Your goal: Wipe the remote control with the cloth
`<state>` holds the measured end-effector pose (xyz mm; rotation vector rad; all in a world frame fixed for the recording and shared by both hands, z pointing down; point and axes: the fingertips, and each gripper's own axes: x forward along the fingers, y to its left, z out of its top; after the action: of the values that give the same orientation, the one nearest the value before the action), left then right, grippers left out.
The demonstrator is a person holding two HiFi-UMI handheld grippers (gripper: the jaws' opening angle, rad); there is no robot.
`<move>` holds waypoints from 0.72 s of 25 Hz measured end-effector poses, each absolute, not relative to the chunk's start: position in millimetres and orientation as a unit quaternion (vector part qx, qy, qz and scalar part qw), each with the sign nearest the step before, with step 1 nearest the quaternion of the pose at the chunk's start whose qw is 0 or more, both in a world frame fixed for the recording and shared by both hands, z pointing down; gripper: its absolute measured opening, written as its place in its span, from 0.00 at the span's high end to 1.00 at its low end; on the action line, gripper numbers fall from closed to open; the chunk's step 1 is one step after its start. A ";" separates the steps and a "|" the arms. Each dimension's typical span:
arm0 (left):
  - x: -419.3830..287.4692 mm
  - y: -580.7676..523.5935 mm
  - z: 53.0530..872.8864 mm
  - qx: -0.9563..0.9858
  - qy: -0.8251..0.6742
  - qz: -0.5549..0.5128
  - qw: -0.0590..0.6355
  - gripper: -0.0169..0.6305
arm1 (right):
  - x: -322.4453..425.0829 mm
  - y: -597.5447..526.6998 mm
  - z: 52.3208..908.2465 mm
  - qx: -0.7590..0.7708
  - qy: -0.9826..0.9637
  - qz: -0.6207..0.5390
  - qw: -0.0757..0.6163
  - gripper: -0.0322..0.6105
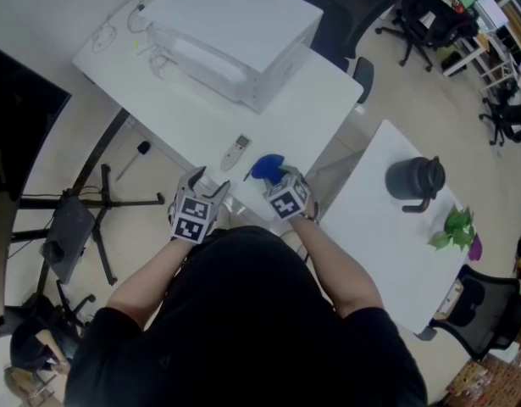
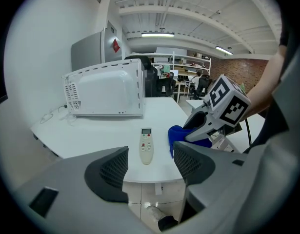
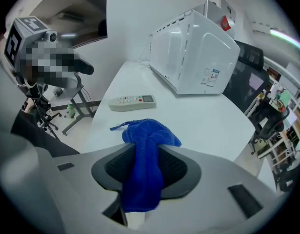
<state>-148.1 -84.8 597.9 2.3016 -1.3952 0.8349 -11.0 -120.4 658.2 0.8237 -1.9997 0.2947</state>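
A white remote control (image 1: 236,152) (image 2: 147,146) (image 3: 131,102) lies flat near the front edge of the white table (image 1: 319,100). Just to its right, a blue cloth (image 1: 265,168) (image 2: 178,134) (image 3: 146,165) is bunched up, its front bulge over the table edge. My right gripper (image 1: 281,181) (image 3: 146,152) is shut on the cloth, which runs as a narrow strip between the two pads. My left gripper (image 1: 209,181) (image 2: 150,162) is open and holds nothing. It hovers off the table edge, with the remote in line beyond its jaws.
A white microwave (image 1: 235,32) (image 2: 106,94) (image 3: 193,52) stands at the back of the table, cables beside it. To the right, a second white table (image 1: 374,253) carries a dark kettle (image 1: 415,179) and a small plant (image 1: 453,227). A black stand (image 1: 108,200) is on the floor to the left.
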 end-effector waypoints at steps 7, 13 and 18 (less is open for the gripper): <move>-131.7 -94.5 569.6 0.826 -0.479 0.258 0.145 0.52 | 10.7 -115.3 606.2 0.387 -0.839 0.156 0.351 0.70; -101.0 -101.5 525.4 0.858 -0.452 0.210 0.120 0.52 | 32.6 -102.0 535.9 0.425 -0.855 0.185 0.234 0.70; -72.7 -103.6 483.6 0.886 -0.423 0.172 0.081 0.67 | 38.1 -93.5 488.1 0.441 -0.866 0.175 0.160 0.72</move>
<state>-72.7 -103.6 483.6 2.6476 -1.2648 0.5156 38.1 -93.5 488.1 1.2592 -2.4734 0.5006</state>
